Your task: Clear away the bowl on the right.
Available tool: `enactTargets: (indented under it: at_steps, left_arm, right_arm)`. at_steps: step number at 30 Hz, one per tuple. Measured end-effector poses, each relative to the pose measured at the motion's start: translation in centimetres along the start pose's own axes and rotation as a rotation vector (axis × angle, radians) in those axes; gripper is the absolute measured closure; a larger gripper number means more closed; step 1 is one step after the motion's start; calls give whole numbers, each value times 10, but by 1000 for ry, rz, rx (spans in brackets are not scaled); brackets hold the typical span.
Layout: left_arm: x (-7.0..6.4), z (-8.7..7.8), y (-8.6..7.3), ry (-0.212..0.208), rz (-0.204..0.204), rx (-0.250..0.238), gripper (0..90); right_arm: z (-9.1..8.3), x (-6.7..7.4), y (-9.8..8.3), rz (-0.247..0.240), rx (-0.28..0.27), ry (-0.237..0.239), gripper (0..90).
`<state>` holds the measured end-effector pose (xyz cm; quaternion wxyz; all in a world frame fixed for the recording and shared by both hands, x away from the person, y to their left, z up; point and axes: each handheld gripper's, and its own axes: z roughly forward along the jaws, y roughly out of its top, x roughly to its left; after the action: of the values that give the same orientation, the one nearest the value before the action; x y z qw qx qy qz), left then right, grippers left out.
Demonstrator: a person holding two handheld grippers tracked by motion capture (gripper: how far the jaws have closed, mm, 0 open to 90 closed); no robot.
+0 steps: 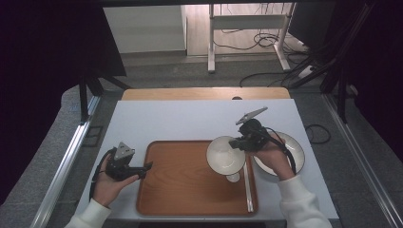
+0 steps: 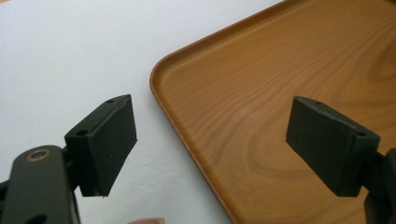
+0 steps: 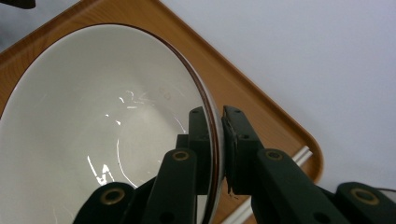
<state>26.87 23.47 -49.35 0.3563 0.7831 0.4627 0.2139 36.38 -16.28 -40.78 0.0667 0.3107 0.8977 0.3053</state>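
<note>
A white bowl (image 1: 225,155) with a dark rim hangs tilted on its side over the right part of a wooden tray (image 1: 180,190). My right gripper (image 1: 235,142) is shut on its rim. In the right gripper view the jaws pinch the wall of the bowl (image 3: 93,116) at my gripper (image 3: 219,140), one pad inside and one outside, with the tray (image 3: 261,107) beneath. My left gripper (image 1: 147,166) rests at the tray's left edge. In the left gripper view it (image 2: 210,140) stands open with nothing between its pads, over the tray's corner (image 2: 280,70).
A white plate (image 1: 294,149) with a dark rim lies on the white tabletop just right of the tray, under my right hand. A thin pale stick (image 1: 247,187) lies along the tray's right edge. A desk frame and cables stand beyond the table.
</note>
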Motion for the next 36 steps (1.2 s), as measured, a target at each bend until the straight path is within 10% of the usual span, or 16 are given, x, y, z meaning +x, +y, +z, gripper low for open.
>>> enactTargets:
  at_steps: [19, 36]
  left_arm:
    - [1, 0, 0, 3, -1, 2, 158]
    - [0, 1, 0, 4, 4, 3, 159]
  right_arm:
    - [45, 20, 8, -49, 76, 27, 815]
    - [78, 11, 1, -30, 146, 55, 819]
